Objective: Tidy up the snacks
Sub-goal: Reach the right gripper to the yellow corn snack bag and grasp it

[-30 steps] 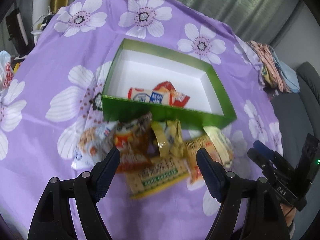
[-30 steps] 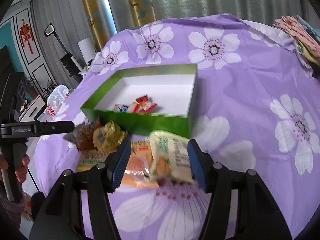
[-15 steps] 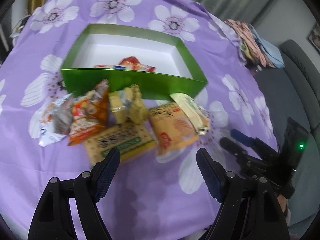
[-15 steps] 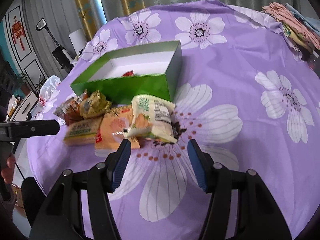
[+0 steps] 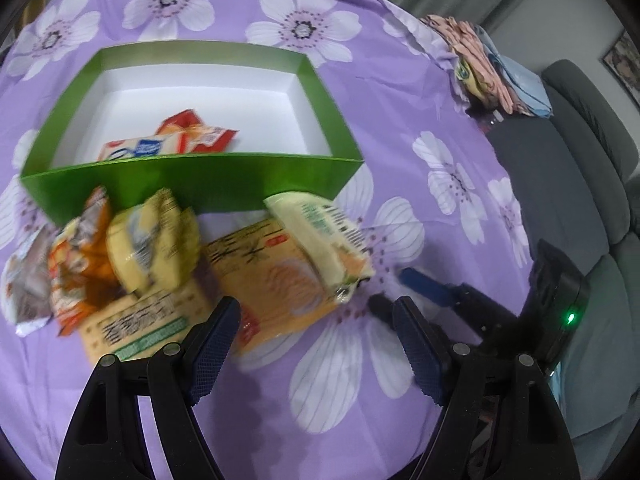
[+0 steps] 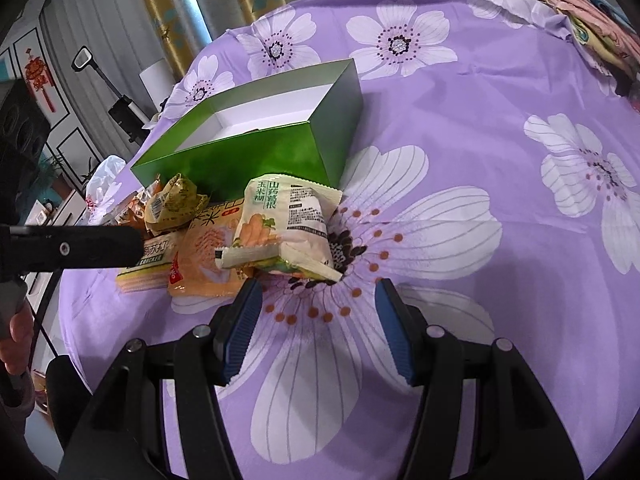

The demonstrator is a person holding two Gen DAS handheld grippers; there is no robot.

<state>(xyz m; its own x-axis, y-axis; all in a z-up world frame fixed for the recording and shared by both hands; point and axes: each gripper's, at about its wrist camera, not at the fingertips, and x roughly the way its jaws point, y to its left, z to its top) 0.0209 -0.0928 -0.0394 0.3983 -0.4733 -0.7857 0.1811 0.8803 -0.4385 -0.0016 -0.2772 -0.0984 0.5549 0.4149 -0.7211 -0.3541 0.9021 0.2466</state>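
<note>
The left gripper hangs with its blue-padded jaws spread and nothing between them, low over the purple flowered tablecloth. Just ahead of its fingers lies an orange flat packet, with a cracker pack printed in green lettering beside it. The right gripper is likewise spread wide and holds nothing; its pads sit just short of a cream packet bearing green Chinese characters, which leans across the orange packet. Further left in the heap are a crumpled yellow wrapper, an orange-and-white bag and a pale bag, all blurred in the left wrist view. The heap sits against the near wall of a green box with a white floor, where two red, white and blue packets already lie. Folded cloths are stacked at the table's far edge, beside a grey sofa.
</note>
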